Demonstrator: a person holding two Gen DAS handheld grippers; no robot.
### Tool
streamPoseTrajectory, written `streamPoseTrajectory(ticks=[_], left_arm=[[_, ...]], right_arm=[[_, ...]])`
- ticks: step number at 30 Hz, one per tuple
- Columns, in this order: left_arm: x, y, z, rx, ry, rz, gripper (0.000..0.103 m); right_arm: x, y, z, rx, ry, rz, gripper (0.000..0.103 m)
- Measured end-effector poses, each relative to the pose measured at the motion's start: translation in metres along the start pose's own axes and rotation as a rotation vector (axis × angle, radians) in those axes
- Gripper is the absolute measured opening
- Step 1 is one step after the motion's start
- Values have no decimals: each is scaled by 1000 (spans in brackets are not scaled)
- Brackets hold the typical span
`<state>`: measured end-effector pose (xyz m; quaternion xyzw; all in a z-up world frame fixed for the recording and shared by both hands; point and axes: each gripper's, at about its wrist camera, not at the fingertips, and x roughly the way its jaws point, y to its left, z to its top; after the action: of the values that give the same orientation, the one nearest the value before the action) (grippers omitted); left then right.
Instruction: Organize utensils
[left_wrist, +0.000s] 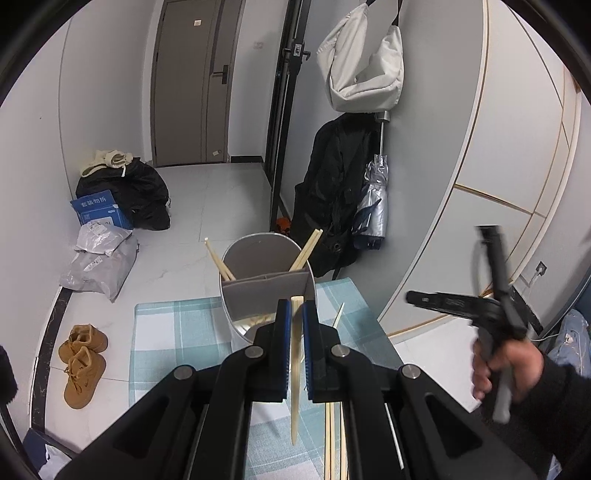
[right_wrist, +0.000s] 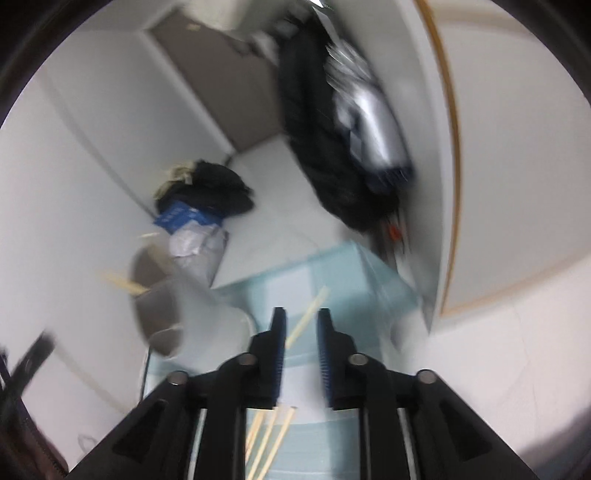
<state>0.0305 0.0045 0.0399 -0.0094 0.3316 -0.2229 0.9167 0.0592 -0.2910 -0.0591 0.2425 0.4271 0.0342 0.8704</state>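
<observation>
The blue box (left_wrist: 96, 209) by the wall reads "套装勿拆".

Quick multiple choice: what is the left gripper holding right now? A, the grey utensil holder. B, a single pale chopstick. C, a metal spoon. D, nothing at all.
B: in the left wrist view the left gripper has its blue pads closed on one pale chopstick, which hangs down over the checked tablecloth just in front of the grey utensil holder.

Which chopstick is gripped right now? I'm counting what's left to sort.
The pale chopstick clamped upright between the left gripper's blue pads. The others stand loose in the grey holder or lie flat on the checked cloth.
</observation>
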Motion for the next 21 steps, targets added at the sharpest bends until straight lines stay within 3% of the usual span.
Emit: streamPoseTrajectory(ticks=[2,8,17,21], left_arm=[[2,1,-3,4,5,3,2],[7,10,-9,-10,29,14,2],[5,21,-13,-42,25,8,2],[6,24,-14,-46,22,3,2]], right_arm=[[29,-10,6,33,66,-31,29],[98,-10,12,30,183,-59,37],[135,8,24,18,150,-220,41],[147,32,19,-77,146,-360,41]])
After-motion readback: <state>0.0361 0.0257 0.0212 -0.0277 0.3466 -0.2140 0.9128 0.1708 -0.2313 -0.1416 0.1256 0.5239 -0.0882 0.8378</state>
